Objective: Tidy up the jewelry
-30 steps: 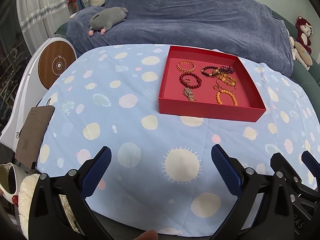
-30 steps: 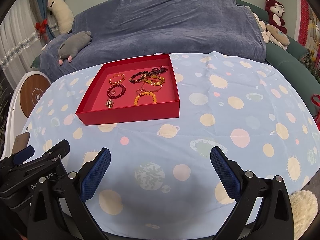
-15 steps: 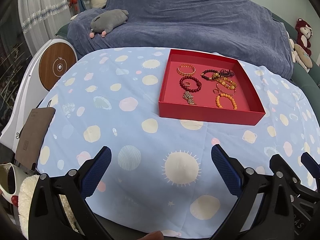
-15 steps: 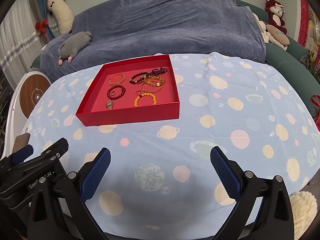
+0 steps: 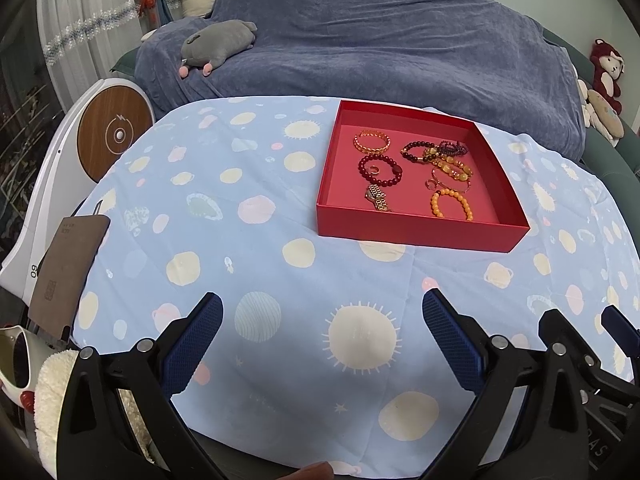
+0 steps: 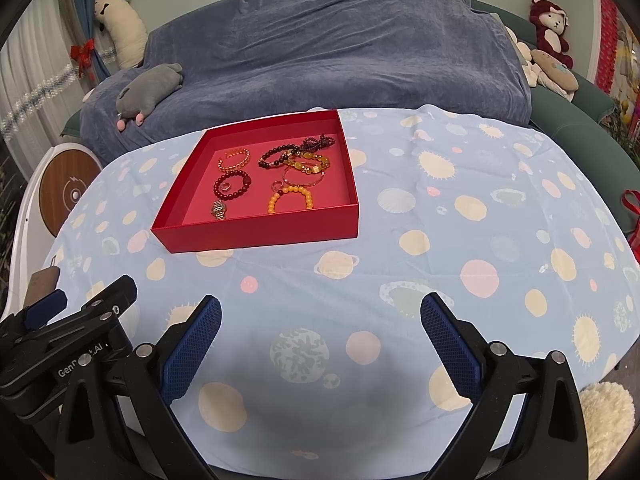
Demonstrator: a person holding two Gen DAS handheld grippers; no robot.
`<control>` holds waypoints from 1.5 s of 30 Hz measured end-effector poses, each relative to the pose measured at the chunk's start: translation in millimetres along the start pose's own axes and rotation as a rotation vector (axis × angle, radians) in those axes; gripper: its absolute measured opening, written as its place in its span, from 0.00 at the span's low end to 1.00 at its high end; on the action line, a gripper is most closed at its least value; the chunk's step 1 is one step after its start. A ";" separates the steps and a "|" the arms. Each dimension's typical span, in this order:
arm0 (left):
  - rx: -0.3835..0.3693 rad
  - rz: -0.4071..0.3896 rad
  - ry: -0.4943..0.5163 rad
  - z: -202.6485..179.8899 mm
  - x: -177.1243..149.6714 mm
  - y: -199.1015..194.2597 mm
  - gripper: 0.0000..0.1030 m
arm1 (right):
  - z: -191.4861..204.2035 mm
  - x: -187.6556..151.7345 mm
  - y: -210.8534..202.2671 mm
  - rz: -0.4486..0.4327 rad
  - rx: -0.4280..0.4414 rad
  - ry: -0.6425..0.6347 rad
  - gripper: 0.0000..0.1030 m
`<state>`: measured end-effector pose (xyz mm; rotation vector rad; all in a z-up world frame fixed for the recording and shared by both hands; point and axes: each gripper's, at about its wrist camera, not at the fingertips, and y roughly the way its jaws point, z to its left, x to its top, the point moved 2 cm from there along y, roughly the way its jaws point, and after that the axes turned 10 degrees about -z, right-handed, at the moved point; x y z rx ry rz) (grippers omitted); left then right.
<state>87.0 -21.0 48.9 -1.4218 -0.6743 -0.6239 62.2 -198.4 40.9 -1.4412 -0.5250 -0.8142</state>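
Observation:
A shallow red tray [image 5: 412, 232] [image 6: 260, 236] sits on the round table. In it lie several bracelets: an orange bead one [image 5: 452, 204] [image 6: 290, 200], a dark red bead one [image 5: 380, 170] [image 6: 232, 186], a gold chain one [image 5: 371, 141] [image 6: 234, 160], a dark bead tangle [image 5: 434, 150] [image 6: 298, 150], plus a small gold watch piece [image 5: 378, 199] [image 6: 219, 210]. My left gripper [image 5: 322, 338] is open and empty near the table's front edge. My right gripper [image 6: 320, 338] is open and empty beside it, well short of the tray.
The table wears a light blue cloth with planet prints [image 5: 240, 208] [image 6: 460, 216]. A blue-covered sofa [image 5: 380, 52] with a grey plush [image 5: 218, 42] stands behind. A brown card [image 5: 68, 268] hangs at the table's left edge. A white round device [image 5: 116, 136] stands at the left.
Both grippers have drawn back slightly and tilted, so the tray sits a little lower in the left wrist view. Nothing was grasped or moved.

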 end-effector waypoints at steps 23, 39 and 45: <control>0.012 -0.002 -0.016 2.8 0.0 1.9 0.93 | 0.6 4.7 -0.4 0.003 -0.001 -0.009 0.93; 0.011 -0.002 -0.009 2.0 -0.6 3.7 0.93 | 2.2 5.3 0.2 0.000 -0.001 -0.011 0.93; 0.004 -0.019 0.010 -0.6 1.5 2.4 0.93 | 3.5 4.2 0.2 -0.003 -0.005 -0.007 0.93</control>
